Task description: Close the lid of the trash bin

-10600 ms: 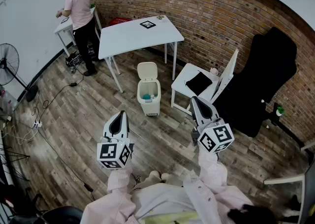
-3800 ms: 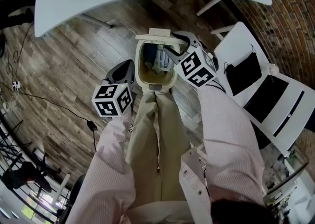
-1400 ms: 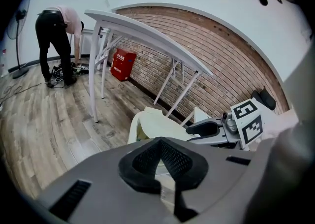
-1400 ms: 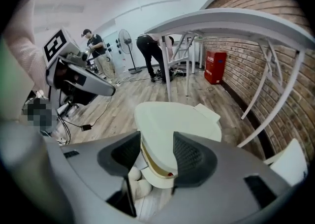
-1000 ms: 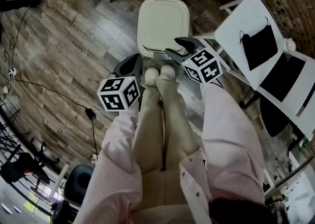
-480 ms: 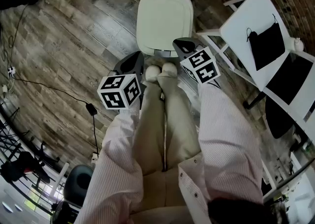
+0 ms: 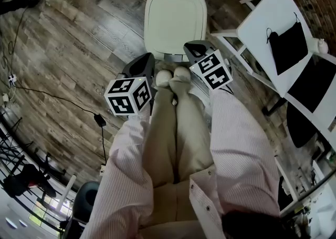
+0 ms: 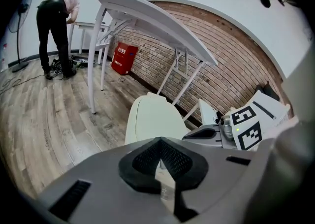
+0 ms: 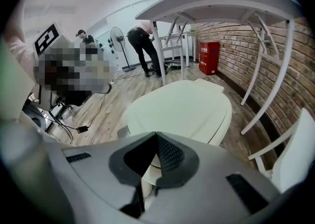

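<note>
The cream trash bin [image 7: 174,20] stands on the wood floor with its lid down flat. My left gripper [image 7: 145,59] hangs just short of the bin's near left corner, jaws shut and empty. My right gripper [image 7: 195,49] hovers at the bin's near right corner, also shut with nothing in it. In the left gripper view the closed bin [image 8: 151,122] lies just beyond the gripper [image 8: 158,142]. From the right gripper view the lid [image 9: 182,110] fills the middle ahead of the gripper [image 9: 156,135].
A white folding chair [image 7: 265,14] with a black bag [image 7: 286,43] stands right of the bin. A white table [image 8: 152,18] rises behind it. Cables [image 7: 79,109] run over the floor at left. My shoes [image 7: 173,76] sit between the grippers. A person [image 8: 56,14] bends at a far table.
The right gripper's jaws have closed from wide open. Both grippers have sunk a little in front of the bin. The lid has stayed down.
</note>
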Available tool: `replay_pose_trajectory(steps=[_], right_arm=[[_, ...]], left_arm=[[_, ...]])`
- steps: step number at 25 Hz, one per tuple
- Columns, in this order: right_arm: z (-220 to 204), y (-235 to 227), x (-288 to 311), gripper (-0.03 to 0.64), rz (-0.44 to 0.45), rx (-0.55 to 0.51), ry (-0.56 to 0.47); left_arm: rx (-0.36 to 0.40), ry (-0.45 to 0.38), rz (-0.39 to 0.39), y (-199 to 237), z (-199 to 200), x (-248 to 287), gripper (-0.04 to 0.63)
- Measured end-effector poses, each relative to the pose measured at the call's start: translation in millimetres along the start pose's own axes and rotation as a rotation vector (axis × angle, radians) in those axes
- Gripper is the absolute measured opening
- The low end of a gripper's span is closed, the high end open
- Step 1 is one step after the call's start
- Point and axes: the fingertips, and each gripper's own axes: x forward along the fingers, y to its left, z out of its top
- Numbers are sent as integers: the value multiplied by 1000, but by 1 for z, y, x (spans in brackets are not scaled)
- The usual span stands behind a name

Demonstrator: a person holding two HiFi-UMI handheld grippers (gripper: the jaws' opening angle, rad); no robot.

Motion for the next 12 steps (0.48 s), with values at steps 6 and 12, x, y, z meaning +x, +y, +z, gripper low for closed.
replay_pose_trajectory(steps=[6, 12], right_arm=[[-2, 0, 1, 3, -20, -49, 43], [-2, 1, 3, 3, -30, -55, 73]], left_arm=[[-4, 5, -4, 1, -3, 5, -6], [-7, 11, -4, 3, -4, 5, -6]])
